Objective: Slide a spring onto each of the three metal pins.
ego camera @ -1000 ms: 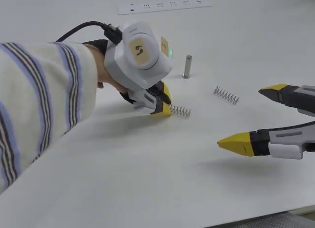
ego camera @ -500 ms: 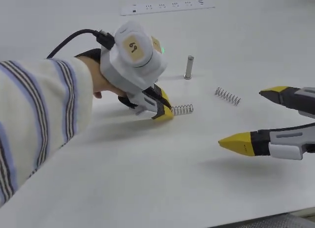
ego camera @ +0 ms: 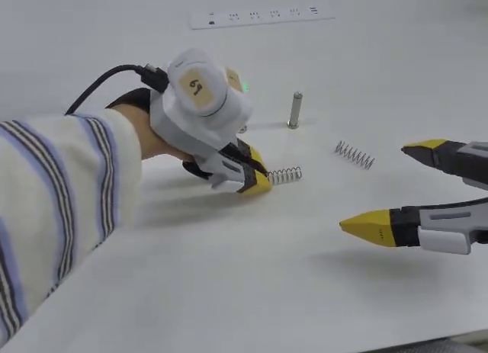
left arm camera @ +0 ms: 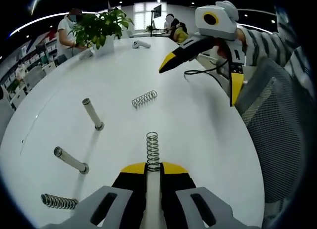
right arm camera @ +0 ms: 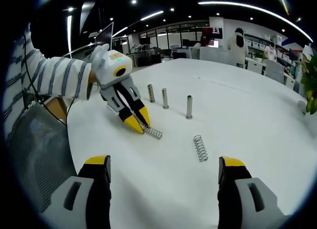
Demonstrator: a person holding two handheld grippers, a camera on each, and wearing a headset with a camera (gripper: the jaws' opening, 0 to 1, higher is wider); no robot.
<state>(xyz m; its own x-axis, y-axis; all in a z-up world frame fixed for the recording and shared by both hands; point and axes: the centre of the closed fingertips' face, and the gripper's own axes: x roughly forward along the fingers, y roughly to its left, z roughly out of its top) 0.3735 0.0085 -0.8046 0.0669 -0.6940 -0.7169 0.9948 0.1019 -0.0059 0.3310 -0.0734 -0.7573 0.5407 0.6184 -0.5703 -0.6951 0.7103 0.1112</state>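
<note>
My left gripper (ego camera: pixel 256 182): jaws pressing together, pinching one end of a spring (ego camera: pixel 286 174), tips tilting down toward the tabletop (ego camera: pixel 229 284), hand (ego camera: pixel 150 133) angling low behind. My right gripper (ego camera: pixel 375 187): jaws spreading wide, hovering level. Second spring (ego camera: pixel 354 155): lying loose near an upright pin (ego camera: pixel 294 110).
</note>
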